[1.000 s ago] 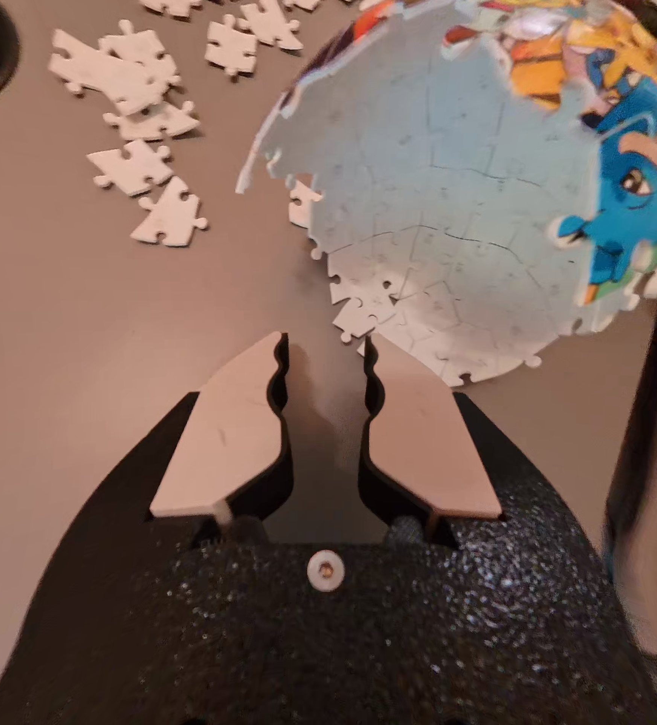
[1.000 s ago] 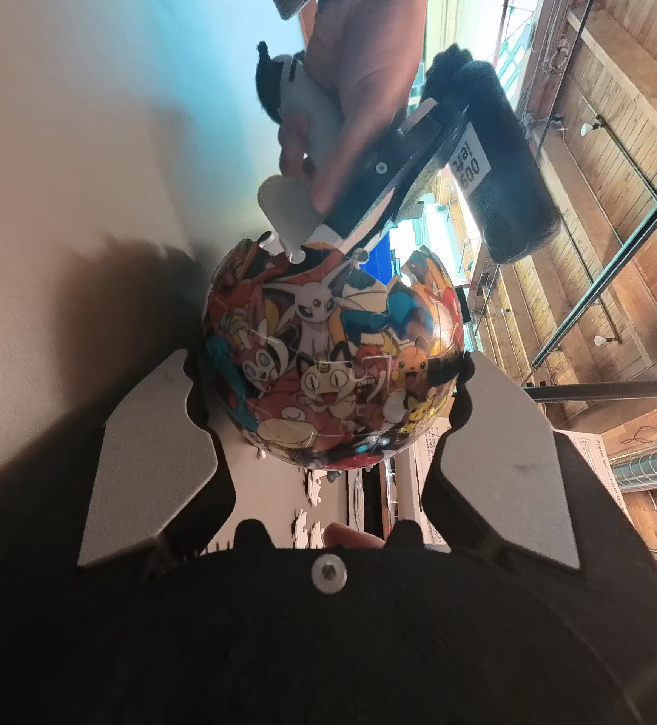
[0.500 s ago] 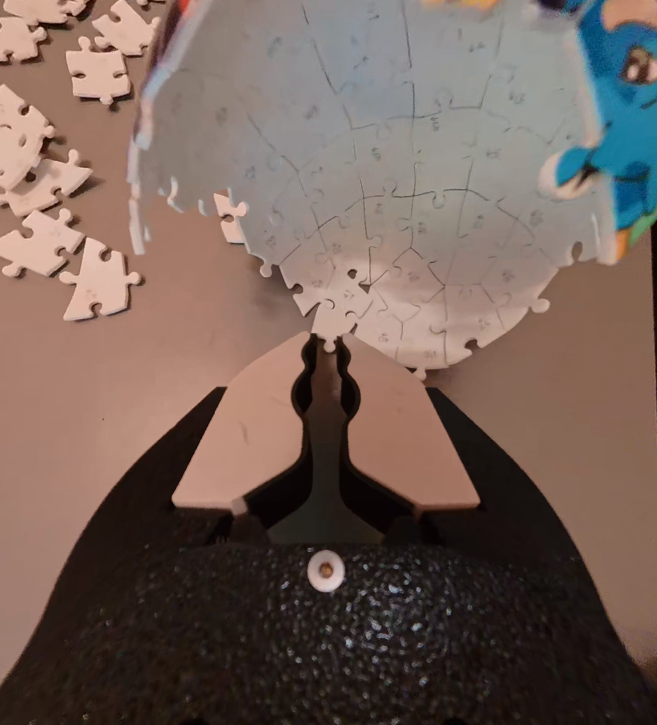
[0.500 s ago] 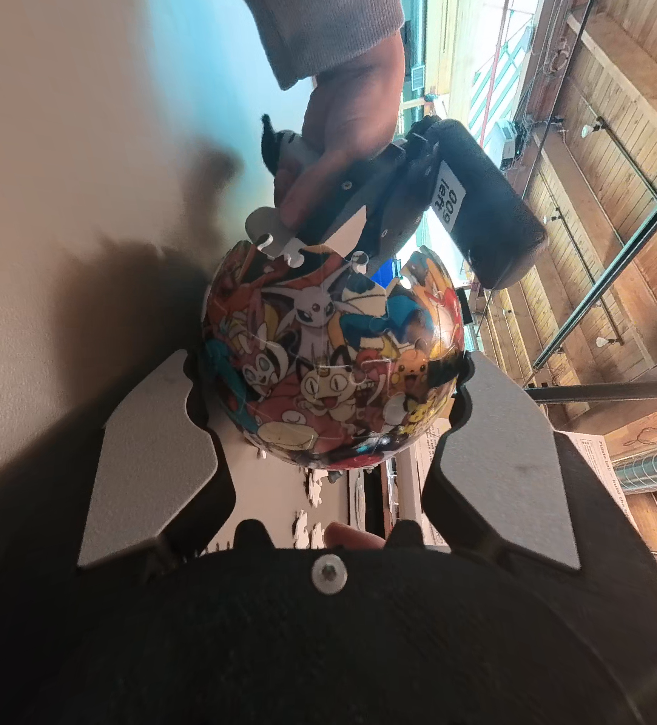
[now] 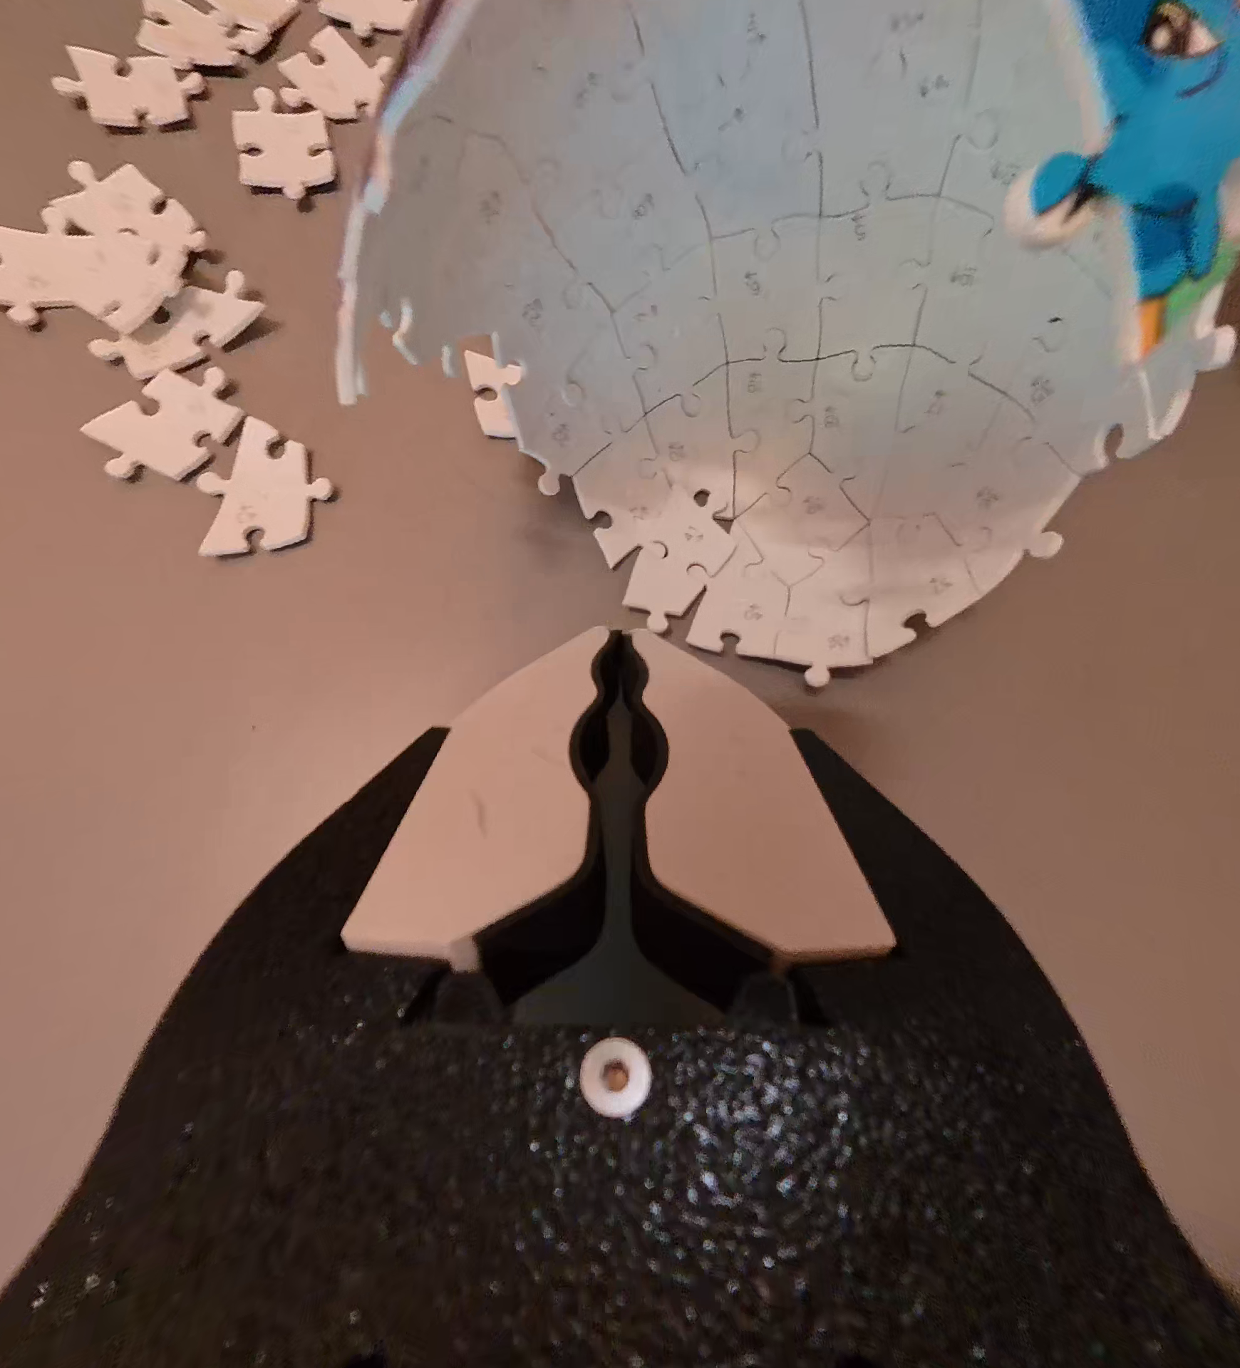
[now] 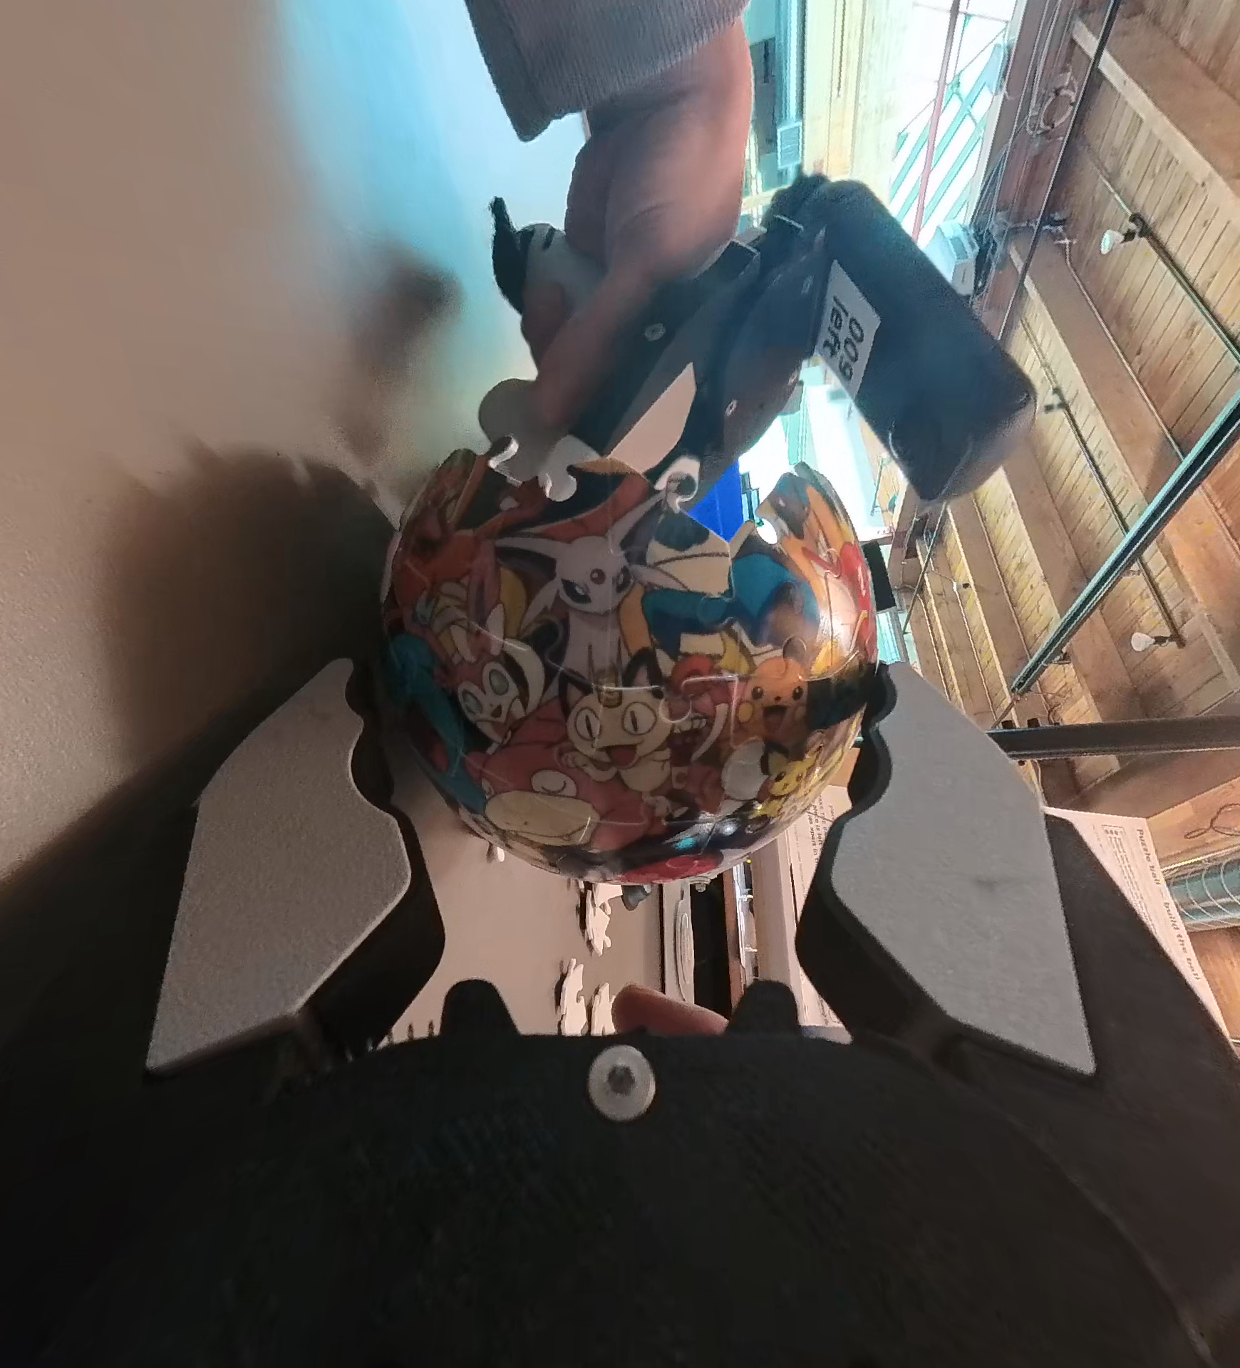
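Right wrist view: your right tongs (image 6: pixel 621 711) clamp the puzzle ball (image 6: pixel 628 666) at its widest girth, one finger on each side, presumably so its open rim faces the other tool. Your left tongs (image 6: pixel 665 437) sit at that rim beside a white piece (image 6: pixel 528 444) resting on the edge; whether they pinch it cannot be told here. Left wrist view: the left tongs (image 5: pixel 618 635) are closed, tips meeting, with nothing visible between them, just short of the shell's jagged edge (image 5: pixel 676 585). The ball's pale inner face (image 5: pixel 787 296) is turned towards you. Loose pieces (image 5: pixel 158 296) lie blank side up on the worktop (image 5: pixel 158 740), near the ball.
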Tool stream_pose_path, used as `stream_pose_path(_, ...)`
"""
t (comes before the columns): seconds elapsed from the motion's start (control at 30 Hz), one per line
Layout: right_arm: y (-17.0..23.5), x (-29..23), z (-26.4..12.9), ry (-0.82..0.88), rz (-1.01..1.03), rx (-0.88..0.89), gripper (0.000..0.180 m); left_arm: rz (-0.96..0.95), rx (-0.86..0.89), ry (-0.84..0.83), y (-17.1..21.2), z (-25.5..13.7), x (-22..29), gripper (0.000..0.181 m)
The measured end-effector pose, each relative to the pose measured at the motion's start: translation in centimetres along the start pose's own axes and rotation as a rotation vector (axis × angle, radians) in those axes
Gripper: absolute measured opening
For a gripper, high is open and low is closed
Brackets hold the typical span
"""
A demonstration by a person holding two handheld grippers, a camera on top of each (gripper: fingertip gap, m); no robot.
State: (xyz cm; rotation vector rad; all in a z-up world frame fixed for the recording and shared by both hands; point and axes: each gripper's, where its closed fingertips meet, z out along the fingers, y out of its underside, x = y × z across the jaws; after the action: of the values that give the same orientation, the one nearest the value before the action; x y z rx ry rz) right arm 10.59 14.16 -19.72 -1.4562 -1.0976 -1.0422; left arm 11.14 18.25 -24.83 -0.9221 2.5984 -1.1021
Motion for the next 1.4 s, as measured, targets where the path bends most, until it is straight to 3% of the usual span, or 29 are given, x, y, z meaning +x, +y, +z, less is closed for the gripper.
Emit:
stream_pose_path(0.07, 0.0, 0.0, 0.0, 0.0, -0.004, -0.001, 0.122, -0.013, 0.027, -0.016, -0.2, -0.4, -0.1, 0.0)
stream_pose_path(0.23, 0.0, 0.0, 0.0, 0.0, -0.006, -0.002, 0.122, -0.005, 0.016, 0.01, -0.2, 0.2, 0.6, 0.033)
stream_pose_path(0.63, 0.1, 0.0, -0.1, -0.003, -0.009, -0.003, 0.122, -0.004, -0.036, 0.069, 0.0, 1.3, 0.6, 0.005)
stream_pose_path(0.9, 0.1, 0.0, -0.2, -0.004, -0.006, -0.004, 0.122, -0.008, -0.005, 0.006, 0.2, 0.3, 0.1, 0.004)
stream_pose_path(1.03, 0.1, 0.0, -0.3, -0.004, -0.007, -0.005, 0.122, -0.055, 0.0, -0.121, 1.4, -1.7, -1.4, 0.004)
stream_pose_path(1.2, 0.1, 0.0, -0.3, -0.003, -0.01, -0.006, 0.122, -0.247, -0.073, -0.35, 5.4, -4.8, -3.0, 0.004)
stream_pose_path(1.3, 0.1, 0.0, -0.2, -0.003, -0.009, -0.006, 0.122, -0.259, -0.092, -0.281, 6.3, -4.6, -0.1, 0.008)
stream_pose_path(1.4, 0.1, 0.0, -0.2, -0.003, -0.009, -0.006, 0.122, -0.186, -0.08, -0.191, 5.8, -4.2, 3.1, 0.031)
